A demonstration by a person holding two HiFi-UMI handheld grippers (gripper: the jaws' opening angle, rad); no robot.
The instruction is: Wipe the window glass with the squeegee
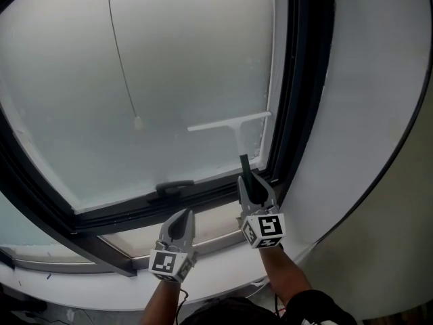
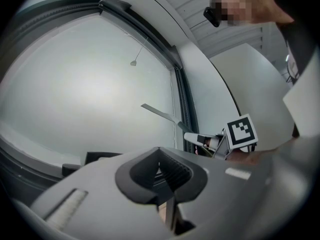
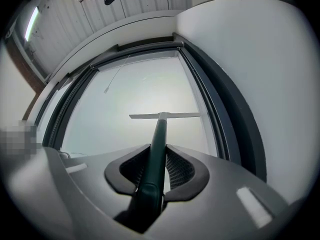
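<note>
A squeegee (image 1: 233,124) with a white blade and dark green handle rests against the frosted window glass (image 1: 149,80), near the pane's lower right corner. My right gripper (image 1: 252,187) is shut on the squeegee's handle (image 3: 156,154), and the blade (image 3: 165,116) lies flat across the glass ahead of it. My left gripper (image 1: 179,227) hangs below the pane, to the left of the right one, shut with nothing between its jaws. From the left gripper view the squeegee blade (image 2: 157,111) and the right gripper's marker cube (image 2: 241,131) show to the right.
A dark window frame (image 1: 298,80) borders the glass on the right and bottom, with a black latch handle (image 1: 172,188) on the lower rail. A thin pull cord (image 1: 125,66) with a small weight hangs in front of the pane. A white wall (image 1: 372,114) curves away on the right.
</note>
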